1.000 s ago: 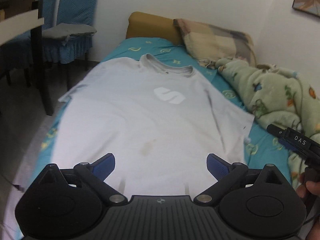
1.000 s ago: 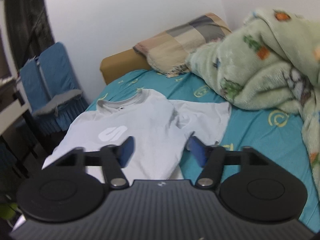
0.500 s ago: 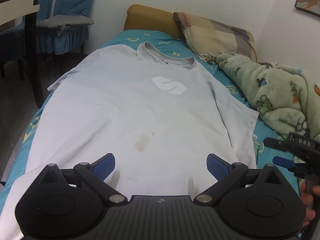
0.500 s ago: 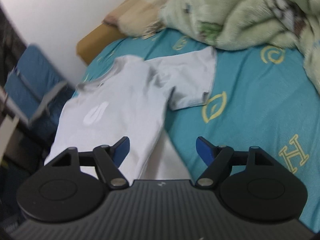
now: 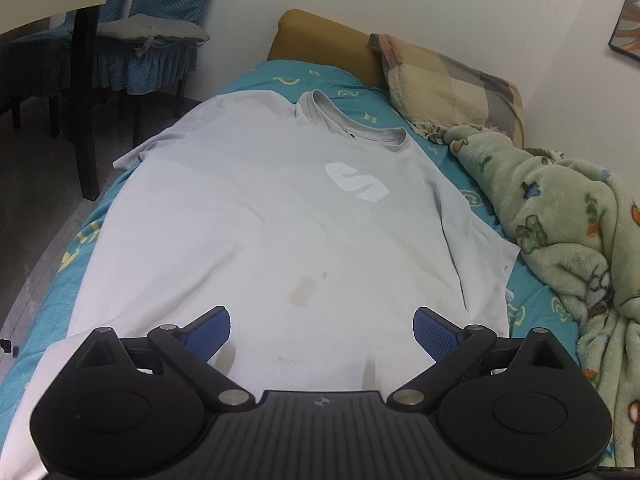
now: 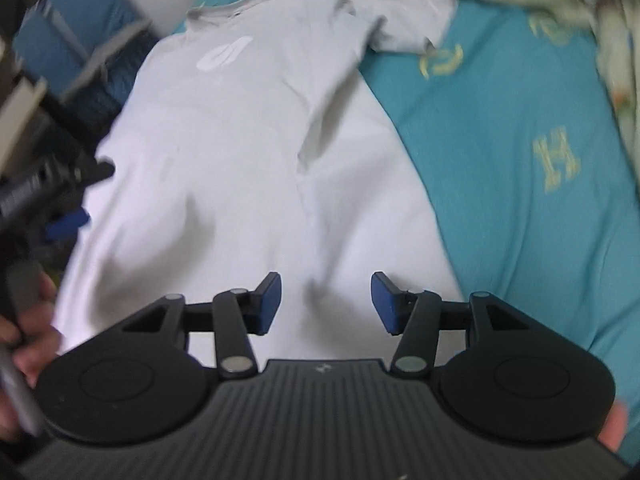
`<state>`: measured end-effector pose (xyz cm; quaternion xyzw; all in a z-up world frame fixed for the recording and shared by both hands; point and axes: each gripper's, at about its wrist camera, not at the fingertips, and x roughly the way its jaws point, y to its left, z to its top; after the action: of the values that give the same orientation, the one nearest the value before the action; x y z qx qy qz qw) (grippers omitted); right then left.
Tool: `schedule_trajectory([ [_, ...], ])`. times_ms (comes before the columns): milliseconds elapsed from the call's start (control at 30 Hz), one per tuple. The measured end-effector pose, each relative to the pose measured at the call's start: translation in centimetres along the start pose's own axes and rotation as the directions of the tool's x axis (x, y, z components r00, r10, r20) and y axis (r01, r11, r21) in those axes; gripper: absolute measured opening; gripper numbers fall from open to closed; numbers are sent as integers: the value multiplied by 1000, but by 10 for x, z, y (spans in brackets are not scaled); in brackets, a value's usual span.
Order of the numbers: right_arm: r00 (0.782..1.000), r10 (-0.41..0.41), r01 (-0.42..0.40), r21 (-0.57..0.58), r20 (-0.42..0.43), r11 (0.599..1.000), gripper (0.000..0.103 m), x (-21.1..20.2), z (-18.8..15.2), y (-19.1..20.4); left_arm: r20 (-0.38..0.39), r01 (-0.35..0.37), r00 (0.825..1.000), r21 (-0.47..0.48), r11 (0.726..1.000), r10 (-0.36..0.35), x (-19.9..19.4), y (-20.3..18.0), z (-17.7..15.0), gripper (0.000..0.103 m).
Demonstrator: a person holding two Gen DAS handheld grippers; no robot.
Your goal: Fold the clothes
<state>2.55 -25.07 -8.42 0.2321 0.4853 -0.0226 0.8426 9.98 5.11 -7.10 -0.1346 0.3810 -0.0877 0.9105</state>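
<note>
A light grey T-shirt (image 5: 280, 216) with a white chest logo lies flat, face up, on the teal bed sheet (image 5: 536, 312), collar toward the headboard. My left gripper (image 5: 322, 330) hovers over the shirt's lower hem, wide open, with nothing between its blue pads. In the right wrist view the same T-shirt (image 6: 248, 152) spreads below my right gripper (image 6: 326, 304), which tilts down over the hem's right part. Its jaws are closing, with only cloth beneath them and nothing pinched. The left gripper (image 6: 60, 200) and a hand show at that view's left edge.
A green patterned blanket (image 5: 568, 224) is bunched along the bed's right side. A plaid pillow (image 5: 444, 80) leans on the mustard headboard. Blue-covered chairs (image 5: 132, 40) and a dark table leg stand on the floor to the left of the bed.
Both grippers have come down closer to the shirt's hem. The right one has tipped steeply downward, so the shirt now fills its view, and its jaws have narrowed.
</note>
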Motion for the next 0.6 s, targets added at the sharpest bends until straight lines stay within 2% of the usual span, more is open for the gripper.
schedule_trajectory([
  [100,998,7,-17,152,69,988,54,-8,11,-15,5,-11,1000,-4,1000,11,-9,2,-5,99],
  [200,989,-7,-30,241,149,970,54,-8,33,-28,-2,-7,1000,-21,1000,7,-15,3,-10,99],
  [400,943,-67,9,175,327,984,54,16,111,-37,1,1,1000,-3,1000,-1,-10,-7,-13,99],
  [600,908,-126,76,139,399,987,53,74,193,-67,1,14,1000,56,998,-15,11,-23,-14,99],
])
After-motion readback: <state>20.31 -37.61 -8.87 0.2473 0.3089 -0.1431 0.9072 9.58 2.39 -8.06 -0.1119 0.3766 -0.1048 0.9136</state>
